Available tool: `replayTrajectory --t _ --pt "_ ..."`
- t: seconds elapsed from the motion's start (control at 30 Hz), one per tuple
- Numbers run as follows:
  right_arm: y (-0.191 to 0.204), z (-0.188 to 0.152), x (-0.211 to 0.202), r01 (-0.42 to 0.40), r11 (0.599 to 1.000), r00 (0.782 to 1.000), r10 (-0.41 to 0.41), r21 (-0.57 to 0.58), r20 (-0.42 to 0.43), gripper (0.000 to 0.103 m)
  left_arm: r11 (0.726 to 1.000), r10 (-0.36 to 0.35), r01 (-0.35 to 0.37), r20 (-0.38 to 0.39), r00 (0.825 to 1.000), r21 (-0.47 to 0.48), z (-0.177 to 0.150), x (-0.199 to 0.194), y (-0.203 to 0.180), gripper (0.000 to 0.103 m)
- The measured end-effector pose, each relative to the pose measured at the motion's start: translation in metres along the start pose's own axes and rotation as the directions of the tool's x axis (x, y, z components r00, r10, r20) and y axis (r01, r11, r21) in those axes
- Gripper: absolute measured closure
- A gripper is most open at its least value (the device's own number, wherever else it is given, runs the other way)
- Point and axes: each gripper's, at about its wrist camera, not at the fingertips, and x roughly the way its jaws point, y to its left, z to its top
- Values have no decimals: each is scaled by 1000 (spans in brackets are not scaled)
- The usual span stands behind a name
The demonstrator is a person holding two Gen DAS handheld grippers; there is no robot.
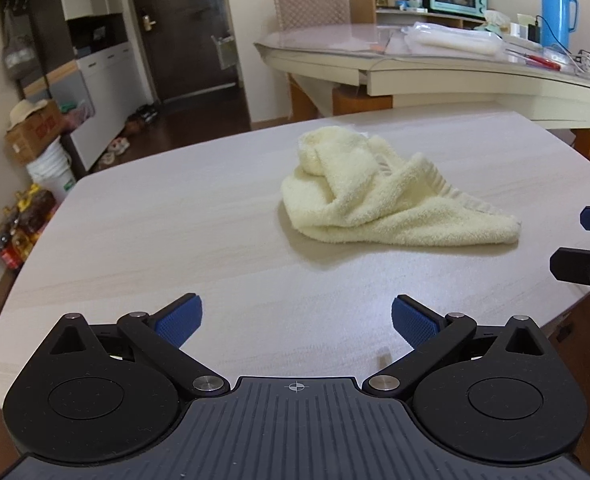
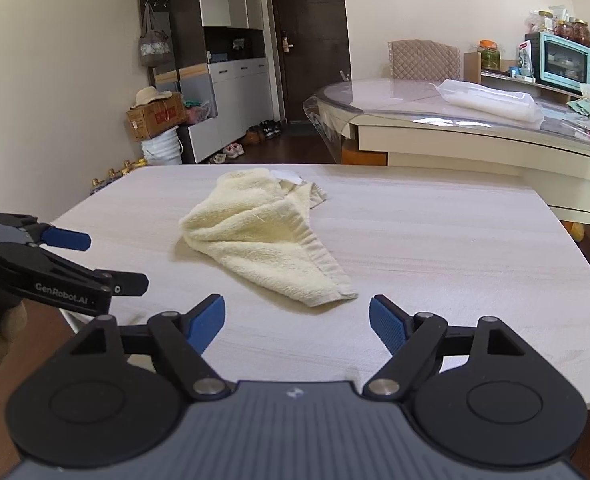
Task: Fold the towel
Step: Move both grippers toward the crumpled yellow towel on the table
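We've got the towel [image 2: 263,236] crumpled mid-table toward the far edge, both the left gripper [image 1: 297,320] and right gripper [image 2: 297,322] released, wide and empty, well short of it. It looks light, floppy terry (should pinch easily, not slippery), so we'd grab the hemmed corner pointing at the near edge. The other corners are buried in the bunched folds.
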Motion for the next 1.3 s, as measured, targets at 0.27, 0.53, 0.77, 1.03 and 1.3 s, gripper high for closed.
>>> replayTrajectory --t 0.27,0.53,0.77,1.03,1.3 --pt "12 -7 -19 -9 1000 999 10 -17 36 22 1000 15 -14 50 999 -14 -8 -13 -2 0" --pt "10 -2 -25 -14 1000 999 14 -20 38 21 1000 29 -28 31 999 -5 -6 -30 -1 0" --pt "13 2 -17 -15 1000 999 16 -27 34 21 999 38 -38 25 999 -11 -4 -27 0 0" --pt "13 0 -12 -14 999 1000 14 -32 23 21 999 37 -36 15 999 -20 -5 -17 5 0" --pt "11 4 -2 -11 1000 1000 11 -28 7 21 999 26 -26 5 1000 -21 -1 -7 7 0"
